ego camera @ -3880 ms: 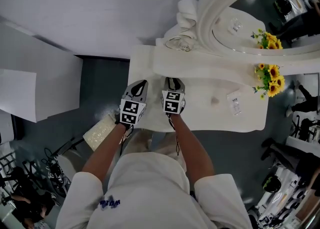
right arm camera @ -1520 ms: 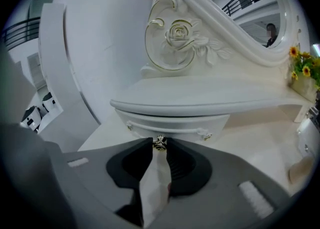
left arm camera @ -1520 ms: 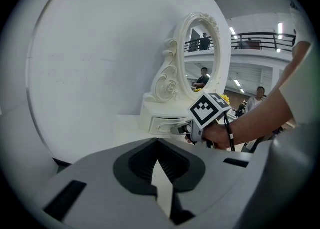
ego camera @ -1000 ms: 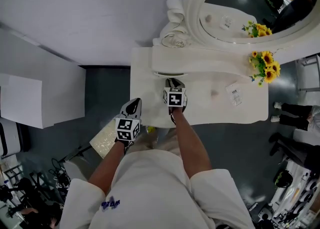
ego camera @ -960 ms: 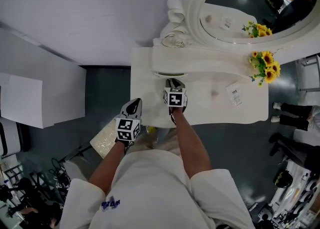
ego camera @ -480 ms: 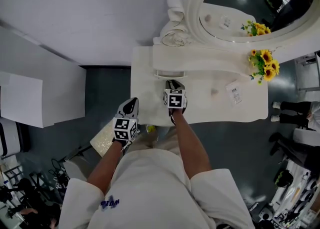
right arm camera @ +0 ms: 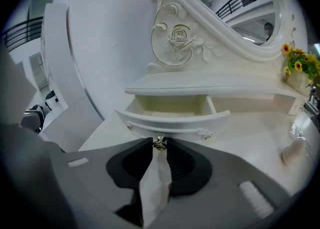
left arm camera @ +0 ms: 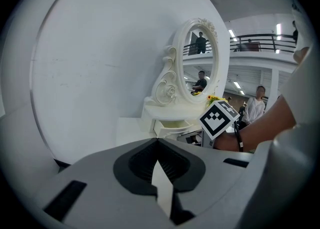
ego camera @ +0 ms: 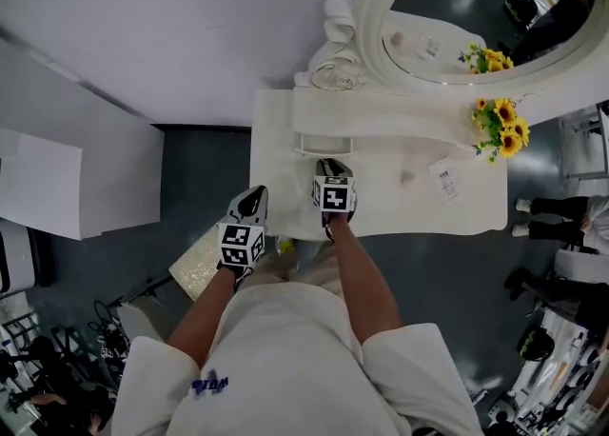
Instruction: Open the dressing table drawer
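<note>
The right gripper's [right arm camera: 159, 148] jaws clench the knob [right arm camera: 159, 143] of the half-open drawer [right arm camera: 175, 123] at the counter's [ego camera: 409, 210] far left, while the left gripper's [left arm camera: 157, 140] jaws are pressed together, empty, and a crooked pull could slip off that tiny knob.

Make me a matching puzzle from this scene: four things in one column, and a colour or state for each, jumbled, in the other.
Things:
1. drawer
2. right gripper
3. left gripper
4. flowers

Colour or state:
A. shut, holding nothing
B. pulled open
C. yellow
D. shut on the knob

Pairs: 1-B, 2-D, 3-A, 4-C
</note>
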`<state>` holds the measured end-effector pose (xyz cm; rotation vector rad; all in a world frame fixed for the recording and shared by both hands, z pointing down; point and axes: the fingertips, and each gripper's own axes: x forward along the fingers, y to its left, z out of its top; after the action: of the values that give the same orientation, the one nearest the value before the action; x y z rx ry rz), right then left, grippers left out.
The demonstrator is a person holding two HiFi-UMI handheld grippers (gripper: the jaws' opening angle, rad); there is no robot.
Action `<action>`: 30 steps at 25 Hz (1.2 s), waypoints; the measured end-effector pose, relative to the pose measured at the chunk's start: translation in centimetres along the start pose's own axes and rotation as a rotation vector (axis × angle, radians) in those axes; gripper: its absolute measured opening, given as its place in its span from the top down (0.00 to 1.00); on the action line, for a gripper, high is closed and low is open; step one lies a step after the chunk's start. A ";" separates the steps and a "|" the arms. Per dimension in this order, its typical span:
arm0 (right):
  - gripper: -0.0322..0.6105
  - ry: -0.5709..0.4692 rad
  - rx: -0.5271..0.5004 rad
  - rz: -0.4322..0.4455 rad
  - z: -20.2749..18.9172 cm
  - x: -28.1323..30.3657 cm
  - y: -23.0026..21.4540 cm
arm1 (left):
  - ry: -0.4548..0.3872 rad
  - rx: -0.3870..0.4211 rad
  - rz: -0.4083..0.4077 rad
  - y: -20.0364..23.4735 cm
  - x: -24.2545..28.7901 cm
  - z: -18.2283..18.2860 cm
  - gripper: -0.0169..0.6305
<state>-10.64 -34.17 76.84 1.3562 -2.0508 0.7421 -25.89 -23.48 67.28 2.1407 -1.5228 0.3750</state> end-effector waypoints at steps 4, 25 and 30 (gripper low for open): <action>0.80 0.003 -0.001 0.000 -0.3 -0.2 0.0 | -0.001 -0.004 0.003 0.2 -0.2 -0.2 0.97; 0.80 0.009 0.009 0.003 -1.5 -1.1 0.3 | -0.012 -0.009 0.011 0.7 -0.6 -0.1 0.97; 0.80 0.008 0.009 0.004 -1.7 -1.2 0.2 | -0.013 -0.011 0.009 0.5 -0.5 -0.2 0.97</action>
<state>-10.22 -32.13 77.12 1.3524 -2.0468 0.7579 -26.51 -23.09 67.32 2.1323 -1.5386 0.3550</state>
